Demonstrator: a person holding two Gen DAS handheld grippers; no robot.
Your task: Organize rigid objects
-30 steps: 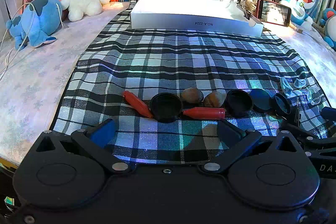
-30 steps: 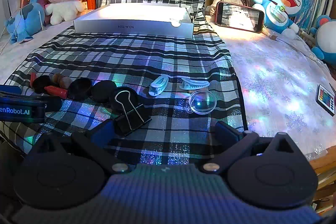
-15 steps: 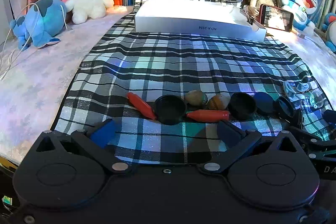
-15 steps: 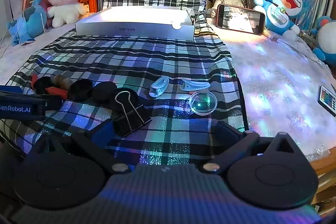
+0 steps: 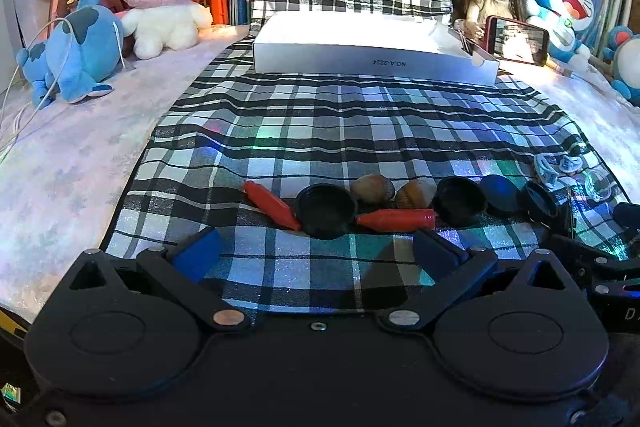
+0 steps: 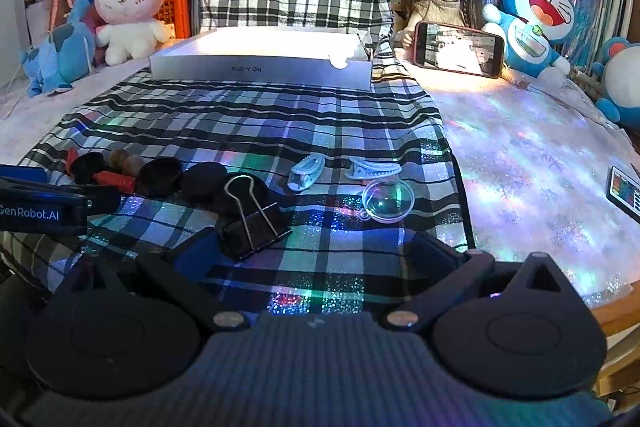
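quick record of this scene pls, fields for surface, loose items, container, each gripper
surface: plaid cloth
loose items: two red pieces, black lids, two brown nuts, binder clip, two pale clips, clear dome
container: white box, far end of cloth
left gripper: open, holding nothing
right gripper: open, holding nothing

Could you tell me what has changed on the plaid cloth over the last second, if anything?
Only the viewpoints shifted: both cameras drifted slightly, so the scene sits a little differently in frame. The left gripper and right gripper stay open and empty. Nothing was taken hold of or let go. The red pieces, black caps, binder clip, clear dome and white box lie where they were.
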